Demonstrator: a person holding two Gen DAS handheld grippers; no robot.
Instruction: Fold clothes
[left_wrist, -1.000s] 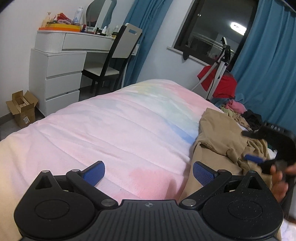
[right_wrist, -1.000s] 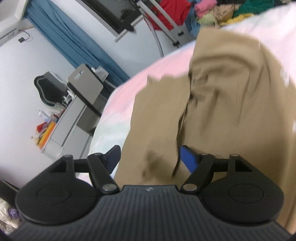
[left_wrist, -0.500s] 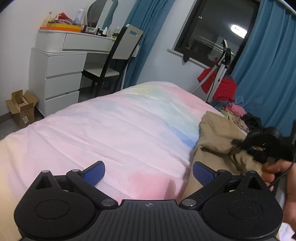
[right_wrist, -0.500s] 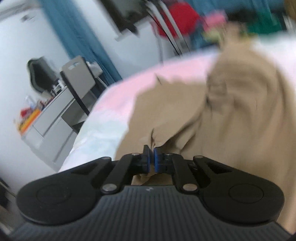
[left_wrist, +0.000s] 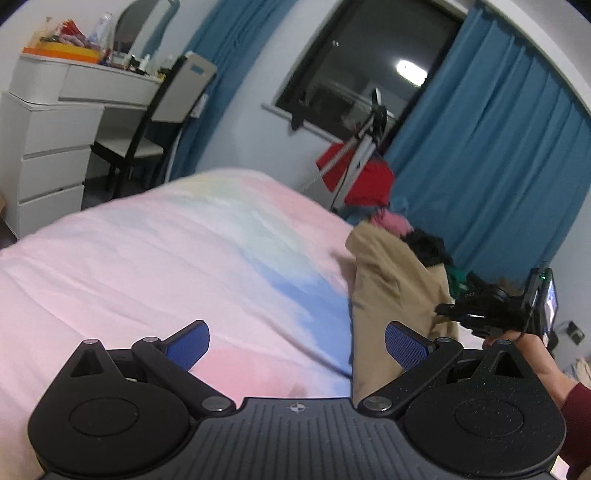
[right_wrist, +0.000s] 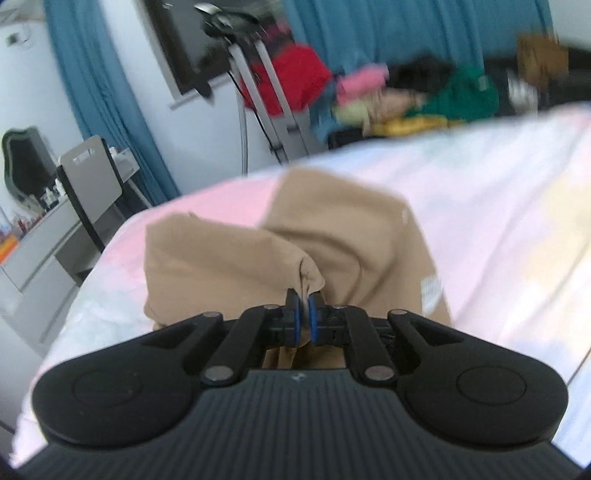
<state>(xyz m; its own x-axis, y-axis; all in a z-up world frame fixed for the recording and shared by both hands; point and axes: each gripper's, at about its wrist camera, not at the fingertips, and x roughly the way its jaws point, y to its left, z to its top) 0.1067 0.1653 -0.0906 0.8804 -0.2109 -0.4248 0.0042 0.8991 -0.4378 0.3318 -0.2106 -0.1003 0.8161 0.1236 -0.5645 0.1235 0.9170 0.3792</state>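
The right gripper (right_wrist: 303, 308) has its blue pads pinched tight on a fold of the crumpled tan fabric garment (right_wrist: 288, 254), which sits on the pink pastel bedspread (left_wrist: 155, 266). The left gripper (left_wrist: 295, 341) hangs spread wide over the bedspread, garment just beside its right finger.

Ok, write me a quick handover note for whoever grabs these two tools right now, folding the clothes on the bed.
Right tool: shut on a pinch of the tan garment, which is partly lifted and bunched.
Left tool: open, holding nothing, over the pink bedspread just left of the garment's near edge.
The garment lies crumpled along the right side of the bed; more clothes are in a pile of clothes beyond the bed.
Done: a grip on the fabric, no fold visible.
Left: probably take a second edge with the left tool, spread the garment flat, then fold it, then the pile.
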